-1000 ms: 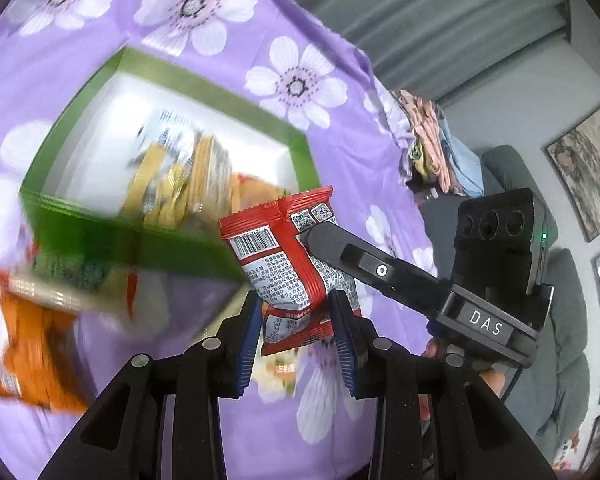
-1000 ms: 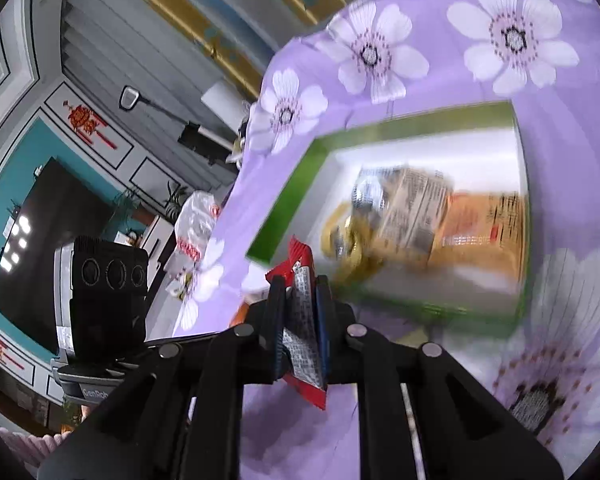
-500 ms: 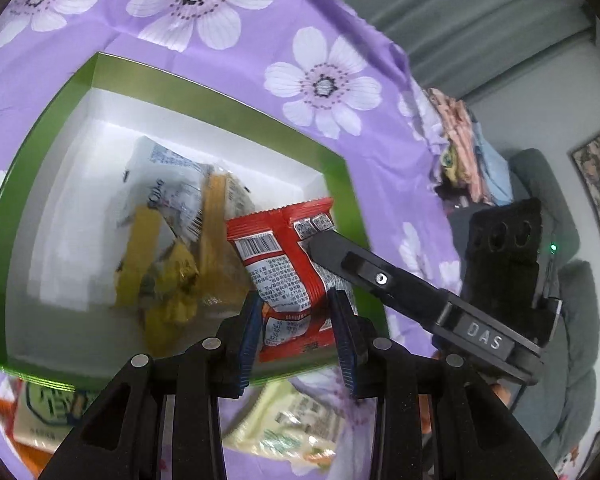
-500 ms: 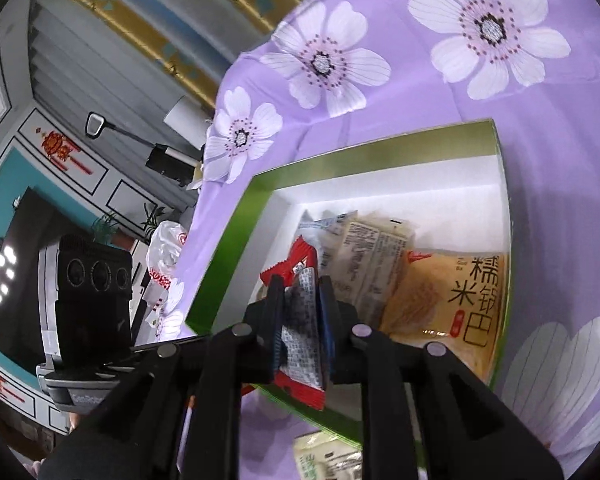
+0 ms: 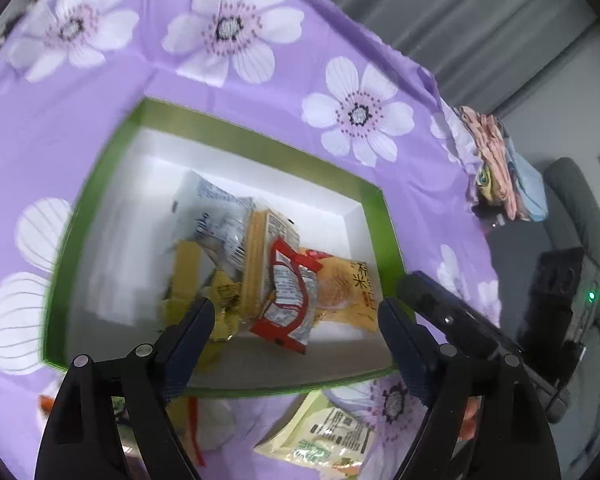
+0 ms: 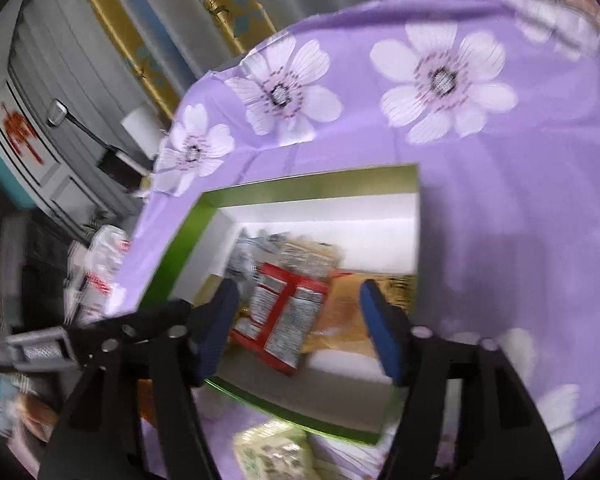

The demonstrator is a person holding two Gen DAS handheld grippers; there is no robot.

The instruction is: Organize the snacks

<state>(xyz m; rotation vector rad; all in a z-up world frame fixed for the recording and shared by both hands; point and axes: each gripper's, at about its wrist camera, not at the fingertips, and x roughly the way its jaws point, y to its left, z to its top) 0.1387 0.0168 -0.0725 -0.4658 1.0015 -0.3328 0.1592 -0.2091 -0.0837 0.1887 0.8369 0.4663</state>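
Both claws, left (image 5: 296, 312) and right (image 6: 296, 300), just popped open, dropping the red snack packet (image 5: 290, 298) into the green box (image 5: 260, 148); it's light, crinkly foil, so pinch a sealed edge.

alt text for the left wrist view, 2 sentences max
A red snack packet lies among yellow packets in a green-rimmed box with white inside, on a purple floral cloth. The left gripper, its jaws just opened, is above the box's near edge with nothing gripped; a pale packet lies outside the box.
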